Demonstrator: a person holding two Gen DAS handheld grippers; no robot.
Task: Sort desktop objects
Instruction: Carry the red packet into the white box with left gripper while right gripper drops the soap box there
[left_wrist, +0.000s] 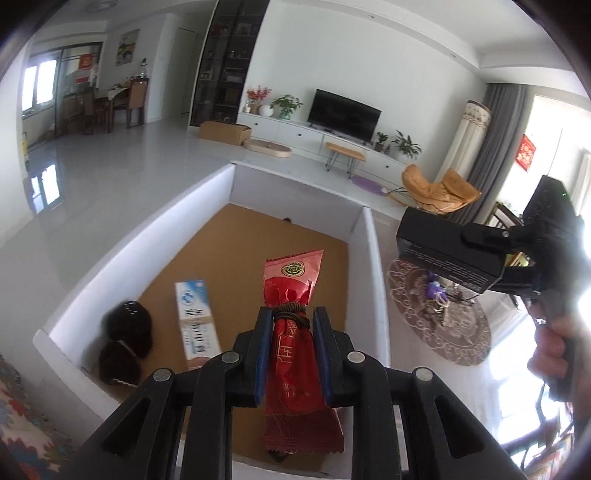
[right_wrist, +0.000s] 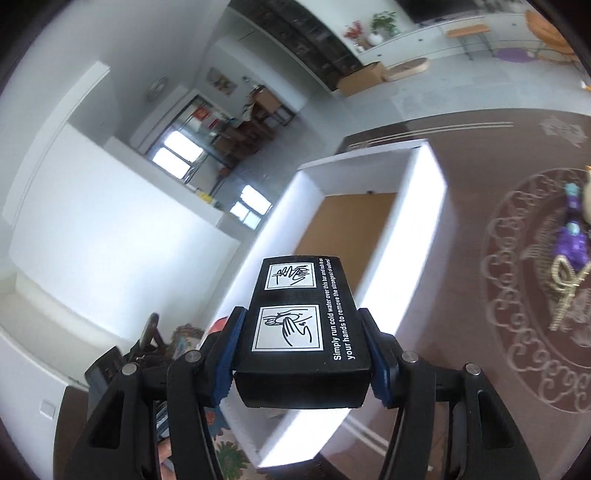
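Observation:
My left gripper is shut on a red foil snack packet tied with a brown cord, held above the white-walled box with a brown floor. In the box lie a blue-and-white carton and a dark furry object. My right gripper is shut on a black printed box and holds it over the white box's near end. It also shows in the left wrist view, to the right of the white box.
The white box stands on a dark brown table with a round lace mat and a purple beaded ornament to its right. A patterned cloth lies at the box's left. The living room lies beyond.

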